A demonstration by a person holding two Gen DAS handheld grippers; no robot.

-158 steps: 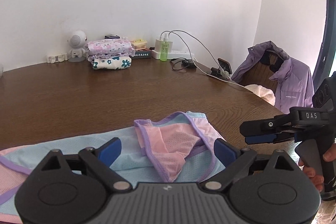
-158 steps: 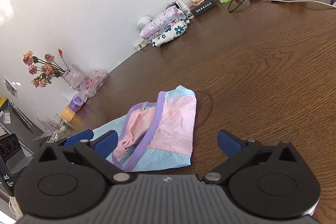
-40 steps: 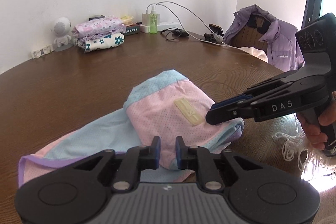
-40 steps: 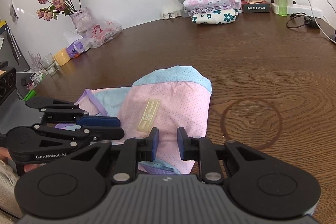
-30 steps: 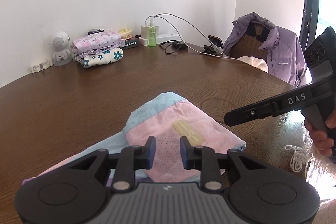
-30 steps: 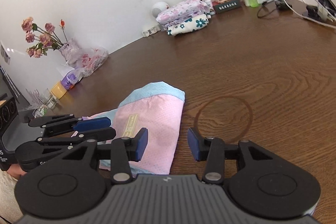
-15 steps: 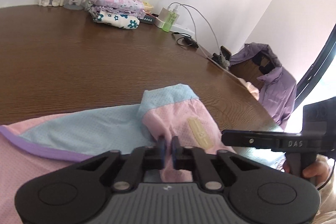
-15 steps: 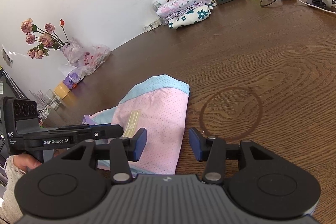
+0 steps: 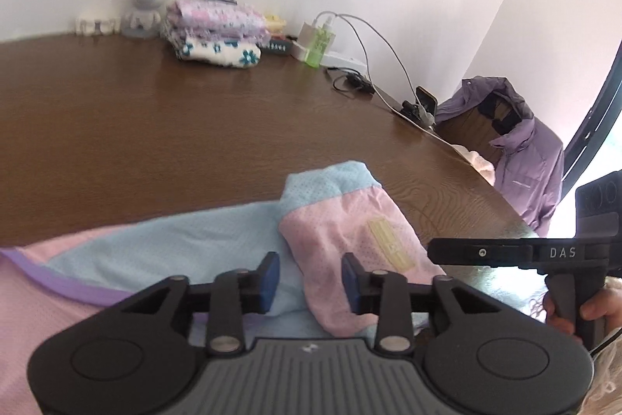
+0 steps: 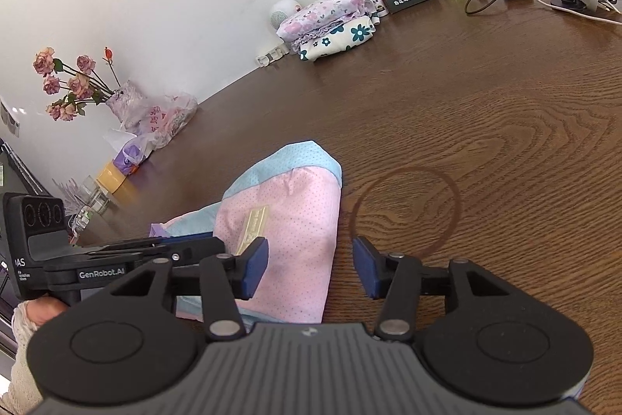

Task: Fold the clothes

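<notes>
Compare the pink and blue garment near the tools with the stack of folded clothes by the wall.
The pink and blue garment is a single piece, partly folded, one side spread out; the stack of folded clothes is several pieces piled neatly. The garment is plain dotted mesh with a label; the stack is floral. Both rest on the wooden table.

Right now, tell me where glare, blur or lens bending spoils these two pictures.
Left wrist view: window at far right washes out white, wall edge bows, slight softness overall. Right wrist view: sharper, evenly lit, but the table edge curves and corners go dark.
</notes>
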